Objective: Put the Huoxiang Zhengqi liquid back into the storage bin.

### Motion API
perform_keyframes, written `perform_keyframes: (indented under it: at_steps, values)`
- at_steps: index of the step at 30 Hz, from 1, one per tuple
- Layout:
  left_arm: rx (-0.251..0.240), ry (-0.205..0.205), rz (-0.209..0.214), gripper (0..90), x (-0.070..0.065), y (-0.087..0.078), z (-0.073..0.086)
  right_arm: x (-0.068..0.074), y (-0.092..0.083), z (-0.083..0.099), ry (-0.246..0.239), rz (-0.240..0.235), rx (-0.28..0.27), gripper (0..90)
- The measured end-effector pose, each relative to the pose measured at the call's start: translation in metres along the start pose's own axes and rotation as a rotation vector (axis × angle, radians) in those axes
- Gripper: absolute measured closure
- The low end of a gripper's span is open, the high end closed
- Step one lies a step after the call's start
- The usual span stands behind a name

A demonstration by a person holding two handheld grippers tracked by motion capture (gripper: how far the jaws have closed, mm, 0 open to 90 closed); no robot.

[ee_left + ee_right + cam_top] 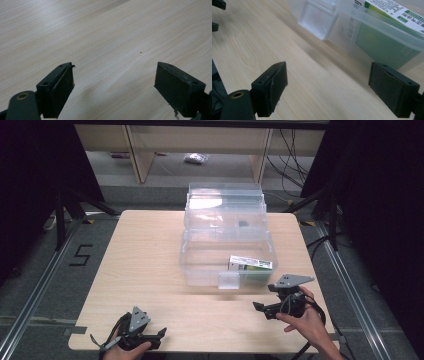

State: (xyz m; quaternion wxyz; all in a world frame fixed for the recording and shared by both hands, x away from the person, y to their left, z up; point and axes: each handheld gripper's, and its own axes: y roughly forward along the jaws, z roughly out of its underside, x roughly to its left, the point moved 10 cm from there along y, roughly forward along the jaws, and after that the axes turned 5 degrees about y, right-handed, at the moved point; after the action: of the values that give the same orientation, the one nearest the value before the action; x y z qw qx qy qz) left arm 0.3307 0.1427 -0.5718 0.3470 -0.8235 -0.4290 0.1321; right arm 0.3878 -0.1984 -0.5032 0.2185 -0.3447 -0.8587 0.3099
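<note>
A clear plastic box stands at the middle of the wooden table, its lid tipped back and open. A green and white carton lies inside at the front right, and it looks large behind the box wall as carton. The box's latch flap hangs at the front. My right gripper hovers in front of the box's right corner, pointing left, jaws open and empty. My left gripper rests at the table's near left edge, open over bare wood.
A small dark item lies in the box's upper part. Black stand legs and cables flank the table's far corners. The floor at the left carries a "5" mark. Bare wood stretches between the two grippers.
</note>
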Motion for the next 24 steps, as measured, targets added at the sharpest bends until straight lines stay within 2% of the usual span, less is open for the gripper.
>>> perform_keyframes:
  at_steps: [1, 2, 3, 4, 5, 6, 7, 9, 10, 13, 14, 15, 16, 17, 18, 19, 20, 23, 24]
  values:
    - [0.0, 0.0, 0.0, 15.0, 0.0, 0.0, 0.0, 0.001, 0.0, 0.002, 0.015, 0.001, 0.001, 16.5]
    - [0.0, 0.0, 0.0, 15.0, 0.0, 0.0, 0.0, -0.003, 0.0, 0.003, -0.014, 0.007, -0.005, 16.6]
    - [-0.001, 0.0, -0.001, 15.0, 0.0, 0.0, 0.0, 0.001, -0.001, 0.006, 0.016, -0.001, 0.0, 16.5]
    - [-0.002, 0.0, -0.001, 15.0, 0.0, 0.0, 0.0, -0.002, 0.0, 0.005, -0.005, 0.001, -0.015, 16.6]
    - [-0.002, 0.0, -0.001, 15.0, 0.0, 0.0, 0.0, -0.002, 0.0, 0.008, 0.011, 0.003, -0.01, 16.6]
    - [0.003, 0.002, -0.011, 15.0, 0.002, 0.0, 0.0, -0.005, 0.0, 0.008, -0.013, 0.008, -0.017, 16.6]
    - [0.004, 0.003, -0.011, 15.0, 0.002, 0.0, 0.0, -0.005, 0.0, 0.011, 0.01, 0.013, -0.008, 16.6]
    - [0.007, 0.006, -0.011, 15.0, 0.002, 0.0, 0.001, -0.006, 0.002, 0.015, 0.014, 0.011, -0.012, 16.5]
    - [0.003, 0.002, -0.012, 15.0, 0.002, 0.0, 0.0, -0.005, 0.002, 0.019, 0.04, 0.01, 0.003, 16.5]
    - [0.005, 0.007, -0.011, 15.0, 0.002, 0.0, 0.0, -0.007, 0.002, 0.023, 0.041, 0.011, -0.008, 16.6]
    - [0.005, 0.007, -0.01, 15.0, 0.002, 0.0, 0.0, -0.009, 0.002, 0.024, 0.016, 0.017, -0.016, 16.5]
    - [0.005, 0.009, -0.009, 15.0, 0.002, 0.0, 0.0, -0.01, 0.002, 0.025, 0.019, 0.018, -0.022, 16.5]
    - [0.004, 0.002, -0.008, 15.0, 0.001, 0.0, 0.0, -0.007, 0.003, 0.028, 0.042, 0.005, -0.018, 16.6]
    - [0.002, 0.008, -0.021, 15.0, 0.002, 0.0, 0.0, -0.008, 0.002, 0.03, 0.048, 0.013, -0.016, 16.6]
    - [0.012, 0.023, -0.011, 15.0, 0.002, -0.001, 0.001, -0.006, 0.002, 0.032, 0.073, 0.006, -0.012, 16.6]
    - [0.029, 0.045, -0.002, 15.0, 0.002, -0.003, 0.002, -0.007, 0.002, 0.034, 0.069, 0.009, -0.014, 16.6]
    - [0.026, 0.042, -0.003, 15.0, 0.002, -0.003, 0.002, -0.008, 0.002, 0.035, 0.054, 0.016, -0.021, 16.6]
    - [0.026, 0.043, -0.003, 15.0, 0.002, -0.003, 0.002, -0.005, 0.001, 0.041, 0.089, 0.001, -0.025, 16.5]
    - [0.026, 0.043, -0.004, 15.0, 0.002, -0.003, 0.002, -0.005, 0.001, 0.042, 0.085, 0.001, -0.032, 16.5]
